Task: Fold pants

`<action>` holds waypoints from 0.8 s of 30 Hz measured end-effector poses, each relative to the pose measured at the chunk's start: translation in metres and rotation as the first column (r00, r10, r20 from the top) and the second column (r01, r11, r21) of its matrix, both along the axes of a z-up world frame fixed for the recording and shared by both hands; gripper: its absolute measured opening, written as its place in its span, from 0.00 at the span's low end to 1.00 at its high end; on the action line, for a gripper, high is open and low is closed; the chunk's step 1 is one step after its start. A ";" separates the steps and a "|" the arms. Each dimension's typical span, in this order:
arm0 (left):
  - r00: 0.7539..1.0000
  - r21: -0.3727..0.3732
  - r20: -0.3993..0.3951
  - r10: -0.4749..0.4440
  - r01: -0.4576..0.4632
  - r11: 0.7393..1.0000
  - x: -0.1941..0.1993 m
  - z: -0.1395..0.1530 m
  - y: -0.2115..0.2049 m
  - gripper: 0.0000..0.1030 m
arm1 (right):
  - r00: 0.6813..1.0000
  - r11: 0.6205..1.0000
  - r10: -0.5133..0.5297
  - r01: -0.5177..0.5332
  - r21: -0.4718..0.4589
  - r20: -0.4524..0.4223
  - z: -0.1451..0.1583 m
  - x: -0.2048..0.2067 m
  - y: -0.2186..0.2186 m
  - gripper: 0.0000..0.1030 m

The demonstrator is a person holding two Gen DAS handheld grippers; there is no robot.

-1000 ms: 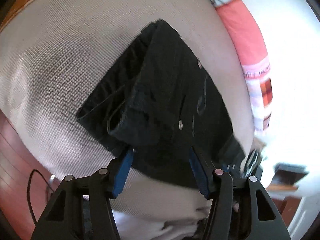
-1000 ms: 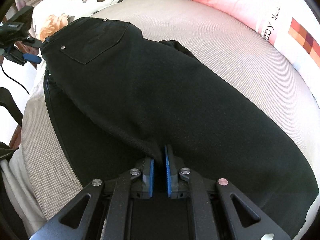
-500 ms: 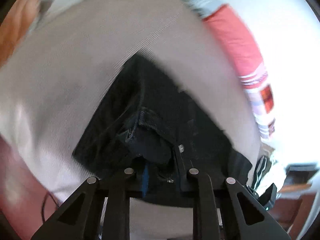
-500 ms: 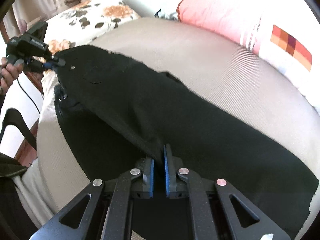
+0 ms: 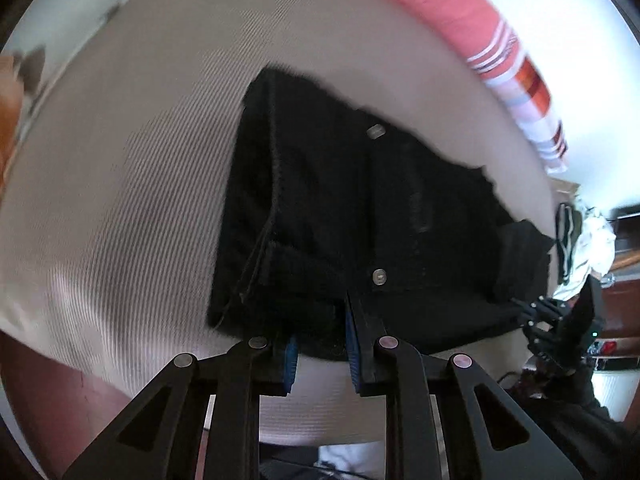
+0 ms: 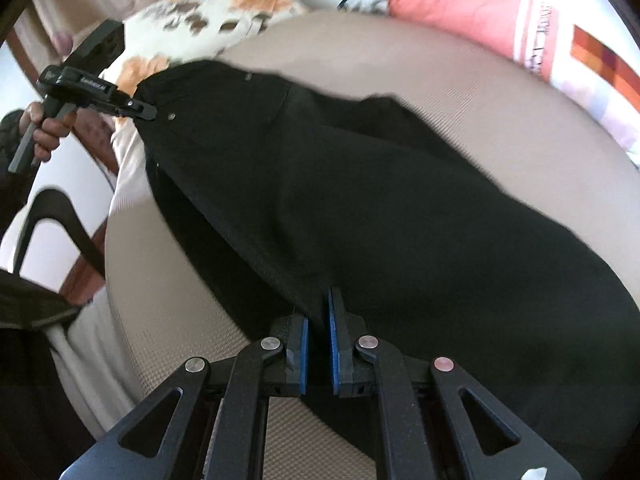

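The black pants (image 6: pixel 400 216) lie stretched across the beige bed (image 6: pixel 440 92), well short of the pink pillow (image 6: pixel 460 8) at its far edge. The left tool (image 5: pixel 320 344) points steeply down at the waistband end of the pants, its blue pads clamped on the bunched denim just below a metal rivet (image 5: pixel 379 277); its jaws have just been closing on that cloth. The right tool (image 6: pixel 318 344), also angled steeply down, pinches a fold of the pants' leg between nearly touching pads.
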State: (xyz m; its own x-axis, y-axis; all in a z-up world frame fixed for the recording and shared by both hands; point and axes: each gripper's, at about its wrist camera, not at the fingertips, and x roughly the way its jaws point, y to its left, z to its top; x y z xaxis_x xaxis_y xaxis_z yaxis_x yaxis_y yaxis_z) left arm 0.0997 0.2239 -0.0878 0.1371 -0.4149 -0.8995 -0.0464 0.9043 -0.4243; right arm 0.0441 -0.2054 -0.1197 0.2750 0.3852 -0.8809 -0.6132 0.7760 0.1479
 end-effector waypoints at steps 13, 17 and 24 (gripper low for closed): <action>0.996 0.161 0.025 -0.082 0.077 0.984 0.002 -0.004 -0.039 0.31 | 0.996 1.000 -0.014 0.015 0.014 -0.090 -0.021 -0.003 0.008 0.07; 0.996 0.296 0.058 -0.065 0.045 0.954 -0.002 0.011 -0.037 0.77 | 0.996 1.000 -0.014 0.015 0.012 -0.092 -0.022 -0.001 0.009 0.07; 0.968 0.511 0.206 -0.143 0.019 0.859 -0.009 0.048 -0.051 0.81 | 0.993 0.999 -0.031 0.035 0.038 -0.111 -0.024 0.001 0.005 0.09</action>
State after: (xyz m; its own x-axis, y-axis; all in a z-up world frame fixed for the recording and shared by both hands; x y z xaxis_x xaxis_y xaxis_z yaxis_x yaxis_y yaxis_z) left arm 0.0903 0.1726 -0.0395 0.3500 0.0653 -0.9345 0.0780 0.9921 0.0986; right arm 0.0455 -0.2007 -0.1433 0.1901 0.4130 -0.8907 -0.5656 0.7876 0.2445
